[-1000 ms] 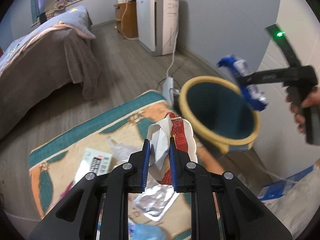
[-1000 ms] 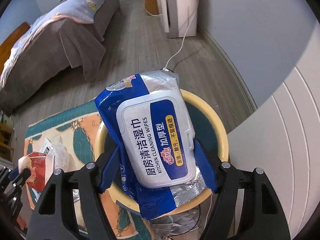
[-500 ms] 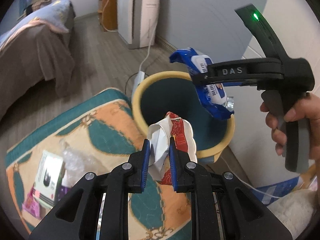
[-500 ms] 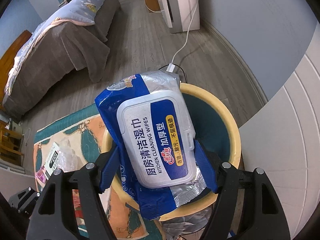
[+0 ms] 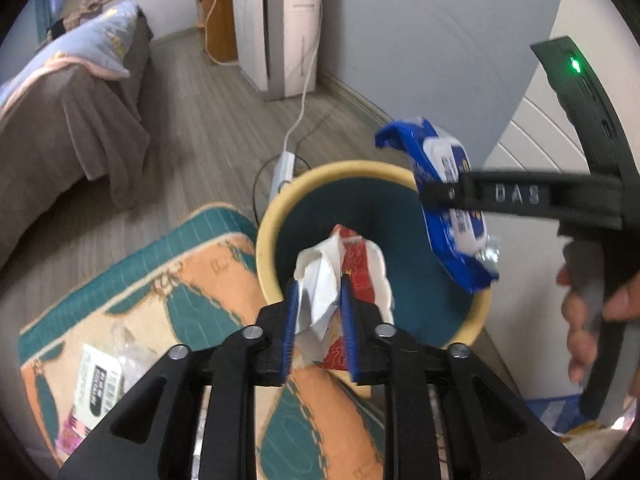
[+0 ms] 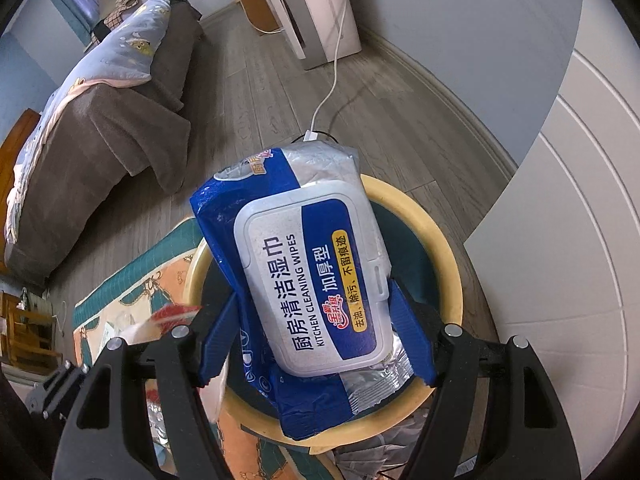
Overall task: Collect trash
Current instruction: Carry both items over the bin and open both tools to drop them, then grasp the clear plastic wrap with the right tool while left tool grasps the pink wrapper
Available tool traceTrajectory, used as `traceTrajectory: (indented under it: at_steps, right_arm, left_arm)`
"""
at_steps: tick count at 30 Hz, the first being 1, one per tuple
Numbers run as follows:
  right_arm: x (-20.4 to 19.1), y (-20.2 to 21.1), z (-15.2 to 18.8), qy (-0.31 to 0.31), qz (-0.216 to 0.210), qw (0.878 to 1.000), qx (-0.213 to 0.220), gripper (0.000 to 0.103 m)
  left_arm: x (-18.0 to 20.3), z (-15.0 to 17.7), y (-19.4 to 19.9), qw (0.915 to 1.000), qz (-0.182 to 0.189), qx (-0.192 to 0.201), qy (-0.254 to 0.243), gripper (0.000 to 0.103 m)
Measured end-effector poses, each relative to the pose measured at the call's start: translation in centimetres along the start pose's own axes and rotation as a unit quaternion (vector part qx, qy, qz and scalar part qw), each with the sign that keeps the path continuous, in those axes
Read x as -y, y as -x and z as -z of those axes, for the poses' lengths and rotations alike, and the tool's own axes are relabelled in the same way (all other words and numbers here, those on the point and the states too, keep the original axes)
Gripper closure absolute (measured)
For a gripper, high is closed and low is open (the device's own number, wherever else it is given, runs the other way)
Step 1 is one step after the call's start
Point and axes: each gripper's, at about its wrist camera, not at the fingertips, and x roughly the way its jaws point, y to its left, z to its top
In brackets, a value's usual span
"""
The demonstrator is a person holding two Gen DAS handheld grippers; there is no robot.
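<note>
My left gripper [image 5: 318, 308] is shut on a crumpled red and white wrapper [image 5: 352, 264] and holds it over the near rim of a yellow bin [image 5: 272, 216] with a dark teal inside. My right gripper [image 6: 316, 320] is shut on a blue pack of kitchen wipes [image 6: 308, 280] and holds it above the bin's opening [image 6: 448, 248]. In the left wrist view the wipes pack [image 5: 444, 200] hangs over the bin's right side. The wrapper [image 6: 172, 314] shows blurred at the left in the right wrist view.
A patterned teal and orange rug [image 5: 168, 280] lies left of the bin, with a white packet [image 5: 98, 376] and clear plastic on it. A power strip and cable [image 5: 284, 164] lie behind the bin. A bed [image 5: 60, 120] stands far left, a white appliance [image 5: 280, 28] at the wall.
My left gripper has moved closer to the bin with the wrapper, now over its near rim. My right gripper still holds the wipes over the bin, shifted slightly.
</note>
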Motion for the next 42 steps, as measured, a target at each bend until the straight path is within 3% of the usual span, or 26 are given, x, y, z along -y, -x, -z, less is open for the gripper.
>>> traceTrajectory:
  at_steps: [1, 8, 10, 12, 17, 26, 33, 36, 38, 42]
  right_arm:
    - [0.0, -0.1, 0.0, 0.001, -0.001, 1.0, -0.001, 0.031]
    - [-0.7, 0.0, -0.1, 0.014, -0.007, 1.0, 0.007, 0.015]
    - [-0.8, 0.1, -0.2, 0.013, -0.009, 1.0, 0.009, 0.011]
    - [-0.9, 0.1, -0.2, 0.012, -0.01, 1.0, 0.009, 0.006]
    - [-1.5, -0.2, -0.1, 0.016, -0.01, 1.0, 0.001, 0.006]
    - [-5.7, 0.0, 0.8, 0.059, -0.01, 0.998, -0.005, 0.006]
    - [-10.6, 0.3, 2.0, 0.103, -0.009, 0.995, -0.004, 0.006]
    - [-12.8, -0.4, 3.1, 0.116, -0.01, 0.993, -0.022, 0.006]
    - [-14.4, -0.9, 4.1, 0.119, -0.016, 0.992, -0.035, 0.006]
    - [-18.0, -1.3, 5.6, 0.138, -0.032, 0.989, -0.045, 0.006]
  left_arm:
    - [0.2, -0.2, 0.2, 1.0, -0.005, 0.006, 0.0, 0.064]
    - [-0.8, 0.3, 0.8, 0.9995, -0.015, 0.024, 0.016, 0.031]
    - [-1.4, 1.1, 1.1, 0.9991, -0.018, 0.027, 0.029, 0.017]
    - [-2.2, 1.7, 1.3, 0.9985, -0.027, 0.025, 0.042, 0.012]
    - [-4.3, 3.3, 2.2, 0.9973, -0.051, 0.014, 0.051, 0.011]
    - [-9.8, 5.4, 8.0, 0.9925, -0.111, 0.021, 0.048, 0.009]
    - [-14.7, 9.5, 12.4, 0.9822, -0.179, 0.042, 0.04, 0.007]
    - [-17.1, 10.5, 12.4, 0.9789, -0.187, 0.029, 0.078, 0.007]
    - [-18.4, 10.8, 13.2, 0.9777, -0.181, 0.042, 0.097, 0.007]
    - [-19.9, 11.7, 14.0, 0.9785, -0.168, 0.043, 0.111, 0.007]
